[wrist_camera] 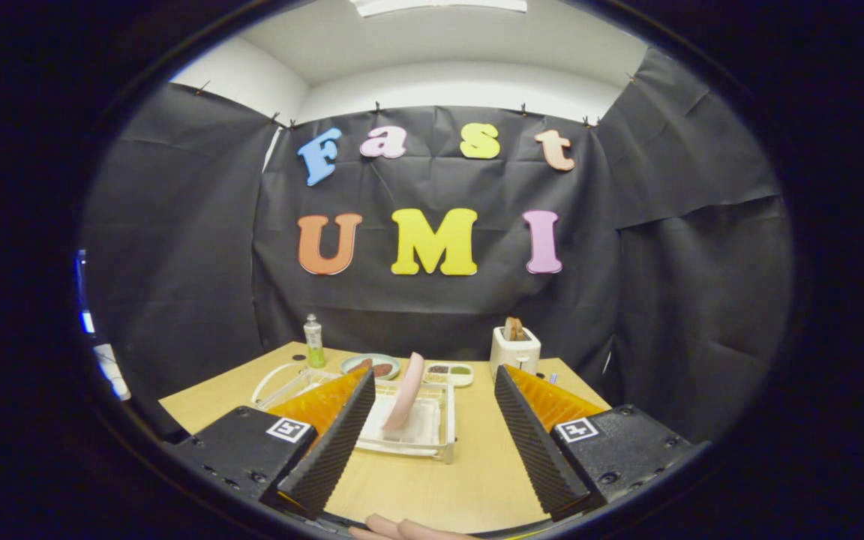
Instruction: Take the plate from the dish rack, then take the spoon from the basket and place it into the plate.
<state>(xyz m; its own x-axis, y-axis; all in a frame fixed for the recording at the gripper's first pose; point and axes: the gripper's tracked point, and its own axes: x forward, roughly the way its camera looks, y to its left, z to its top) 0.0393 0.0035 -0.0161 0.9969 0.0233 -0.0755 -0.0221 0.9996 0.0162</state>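
A pink plate [406, 391] stands on edge in the white dish rack [443, 435] on the wooden table [469, 472]. The rack lies just ahead of the fingers, partly behind the left one. My gripper [432, 409] is held above the near part of the table, its ribbed black fingers [334, 442] spread wide with nothing between them. A white wire basket [282, 381] sits left of the rack, mostly hidden by the left finger. I cannot make out the spoon.
Beyond the rack stand a green bottle [314, 341], a small plate with food [372, 366], a divided sauce dish [450, 372] and a white toaster with bread [514, 346]. A person's fingertips [402, 529] show at the table's near edge.
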